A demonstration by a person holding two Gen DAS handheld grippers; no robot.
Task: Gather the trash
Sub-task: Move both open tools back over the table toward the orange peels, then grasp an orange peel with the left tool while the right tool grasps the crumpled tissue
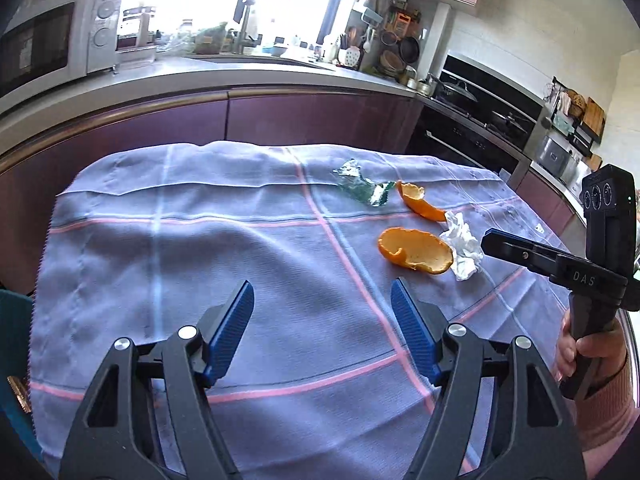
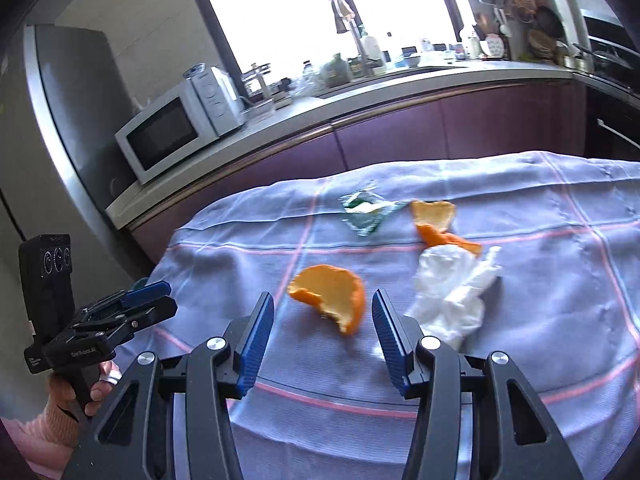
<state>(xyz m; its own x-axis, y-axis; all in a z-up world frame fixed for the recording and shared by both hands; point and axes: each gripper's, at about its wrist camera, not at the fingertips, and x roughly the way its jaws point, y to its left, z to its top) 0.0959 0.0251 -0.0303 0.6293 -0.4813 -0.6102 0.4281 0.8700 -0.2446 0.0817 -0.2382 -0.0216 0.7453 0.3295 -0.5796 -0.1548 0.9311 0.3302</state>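
My left gripper [image 1: 322, 300] and right gripper [image 2: 323, 312] held their fingers wide and empty above the lilac checked cloth [image 1: 200, 240], where curled orange peel [image 2: 330, 298], crumpled white tissue [image 2: 452, 300] and a torn green wrapper [image 2: 366, 216] lay near together.

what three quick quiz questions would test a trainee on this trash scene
1. How many pieces of orange peel lie on the cloth?
2. True or false: the right gripper is shut on the tissue.
3. Which item lies farthest from both grippers: A wrapper, B tissue, C near peel?

Key:
1. Two: the near peel and the far peel.
2. False; its jaws stand open, empty, with the near peel ahead between them. The left gripper is open too.
3. A
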